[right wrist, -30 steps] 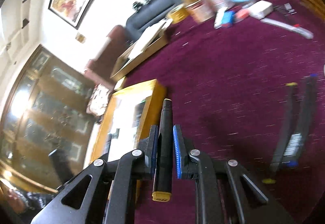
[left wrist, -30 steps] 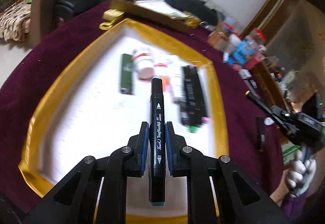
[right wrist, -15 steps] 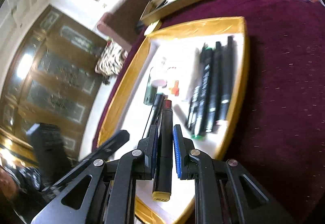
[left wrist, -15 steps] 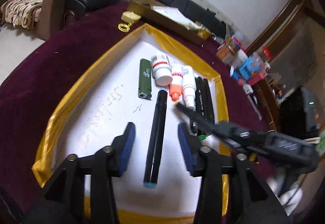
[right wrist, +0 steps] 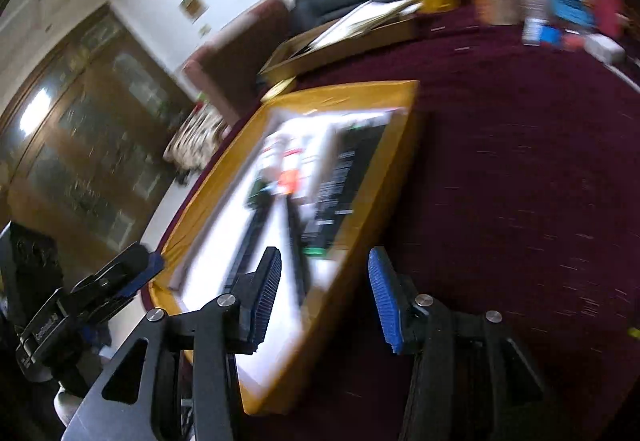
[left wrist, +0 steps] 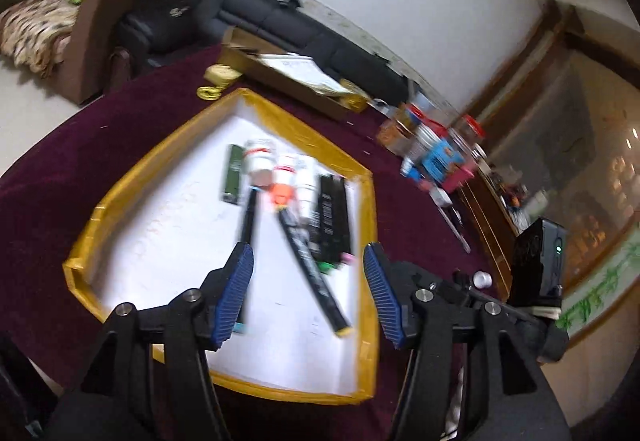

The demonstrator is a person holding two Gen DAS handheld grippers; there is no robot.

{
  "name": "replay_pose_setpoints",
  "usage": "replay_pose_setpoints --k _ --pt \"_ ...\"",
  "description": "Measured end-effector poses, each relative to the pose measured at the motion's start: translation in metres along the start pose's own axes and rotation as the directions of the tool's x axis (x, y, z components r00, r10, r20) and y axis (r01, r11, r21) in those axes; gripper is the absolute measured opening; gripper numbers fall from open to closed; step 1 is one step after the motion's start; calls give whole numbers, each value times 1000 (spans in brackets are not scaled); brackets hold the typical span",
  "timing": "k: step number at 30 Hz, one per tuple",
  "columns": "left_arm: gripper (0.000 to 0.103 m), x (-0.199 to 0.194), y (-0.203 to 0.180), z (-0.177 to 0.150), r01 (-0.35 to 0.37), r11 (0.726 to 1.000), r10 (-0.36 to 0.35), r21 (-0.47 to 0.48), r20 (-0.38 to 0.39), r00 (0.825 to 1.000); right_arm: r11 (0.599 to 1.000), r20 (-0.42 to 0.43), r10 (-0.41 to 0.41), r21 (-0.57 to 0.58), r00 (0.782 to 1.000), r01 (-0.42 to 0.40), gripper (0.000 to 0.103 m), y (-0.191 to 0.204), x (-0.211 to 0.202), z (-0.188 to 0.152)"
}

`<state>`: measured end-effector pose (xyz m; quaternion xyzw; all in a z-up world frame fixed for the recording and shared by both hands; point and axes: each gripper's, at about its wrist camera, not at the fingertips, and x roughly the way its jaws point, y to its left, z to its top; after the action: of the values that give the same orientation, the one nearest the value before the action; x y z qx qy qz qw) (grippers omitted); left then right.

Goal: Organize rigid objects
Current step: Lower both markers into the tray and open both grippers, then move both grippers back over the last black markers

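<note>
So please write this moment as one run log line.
left gripper: open, empty | right gripper: open, empty | two loose markers flat in tray | stage: markers released

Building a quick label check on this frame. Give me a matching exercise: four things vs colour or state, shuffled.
Things:
1. left hand-held gripper
2. tray rim
3. lighter
4. yellow-capped marker

Colour or state:
A. dark green
B. open, empty
C. lying loose in the tray
D. gold tape

Pairs: 1-B, 2-D, 3-A, 4-C
</note>
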<state>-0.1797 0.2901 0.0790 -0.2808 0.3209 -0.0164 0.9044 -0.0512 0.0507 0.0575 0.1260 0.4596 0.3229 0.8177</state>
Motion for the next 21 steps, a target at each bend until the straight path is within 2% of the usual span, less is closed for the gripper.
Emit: replay_pose_setpoints --k 5,9,11,15,19,21 --pt "56 10 -40 -11 23 994 -20 104 -37 999 987 101 -89 142 991 74 41 -77 -59 -5" --pt "56 24 -70 -25 43 983 -29 180 -80 996 946 153 -234 265 960 188 41 -143 -104 -10" --pt "56 34 -87 -33 62 975 -38 215 -113 993 917 148 -300 316 942 243 41 -173 -119 -11" --pt "56 55 -120 -50 95 959 -46 268 -183 982 875 131 -367 384 921 294 41 -215 -131 -12" --pt "56 74 -149 -67 112 938 -32 327 -241 970 869 94 -375 383 922 314 41 -232 -126 -7" --pt "56 80 -163 -75 124 927 -28 353 -265 964 865 83 -394 371 915 338 41 -231 -118 -1"
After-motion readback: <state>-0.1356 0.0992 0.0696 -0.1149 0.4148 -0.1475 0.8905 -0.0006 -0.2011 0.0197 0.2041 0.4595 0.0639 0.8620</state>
